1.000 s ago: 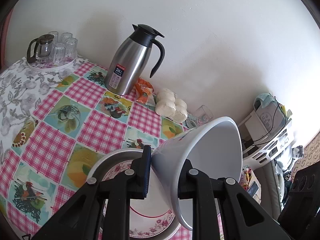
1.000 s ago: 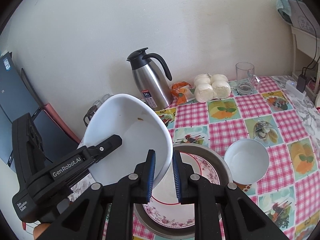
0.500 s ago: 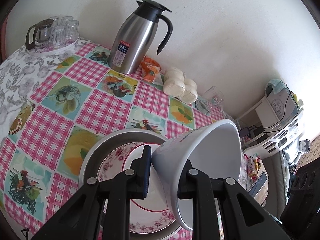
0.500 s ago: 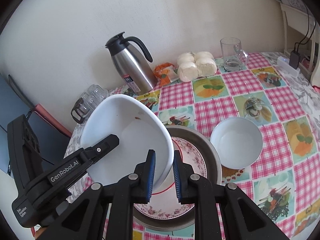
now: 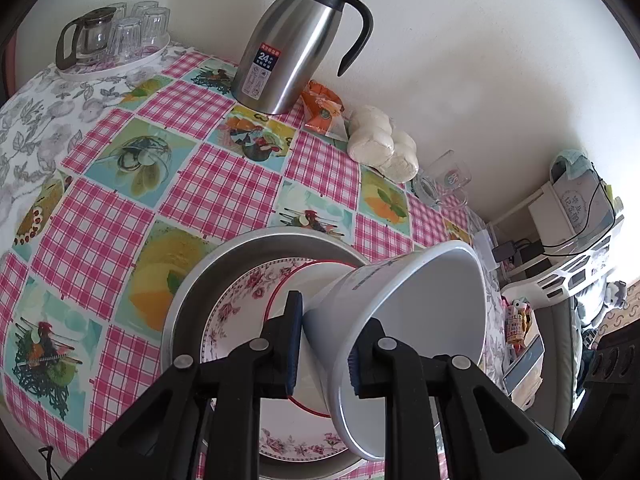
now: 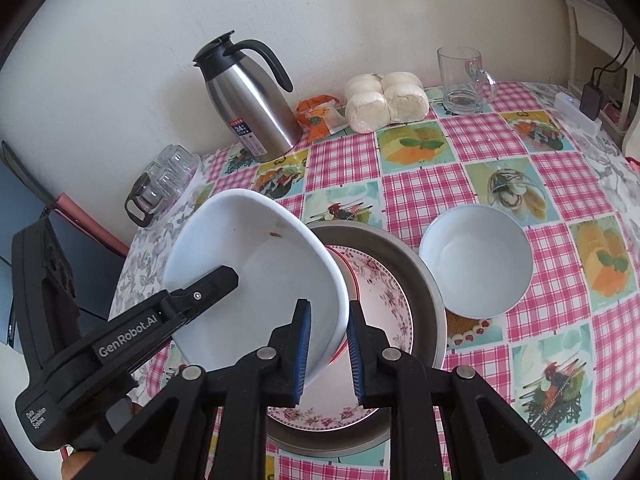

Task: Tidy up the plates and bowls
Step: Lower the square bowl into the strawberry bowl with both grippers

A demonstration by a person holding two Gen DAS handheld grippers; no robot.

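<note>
Both grippers have come down with the large white bowl since a second ago, and the steel basin beneath it now fills more of each view. The left gripper pinches the bowl's wall, one finger on the outside and one inside, its jaws drawn narrow. The right gripper clamps the rim at another point, blue ribbed pads on either side, also narrow. The bowl, smooth and glossy, is tipped steeply over the basin, its mouth turned toward the right wrist camera; a small brown speck sits on its inner wall.

Inside the round, matte grey basin lies a floral plate with a pink rose border, and on that a red-rimmed white plate, mostly hidden by the bowl. Just right of the basin in the right wrist view sits a small white bowl, upright on the vinyl tablecloth of pink gingham and food pictures.

Beyond the basin, against the wall, stands a brushed stainless thermal jug with a black lid and handle; its label shows "24", the rest too small to read. Beside the jug lie an orange snack packet, wrapped white buns and a clear glass mug. Far left of the basin, upturned glasses and a glass teapot share a white tray. The left gripper's arm reads "GenRobot.AI". Both grippers' bodies are cut off by the lower edge.
</note>
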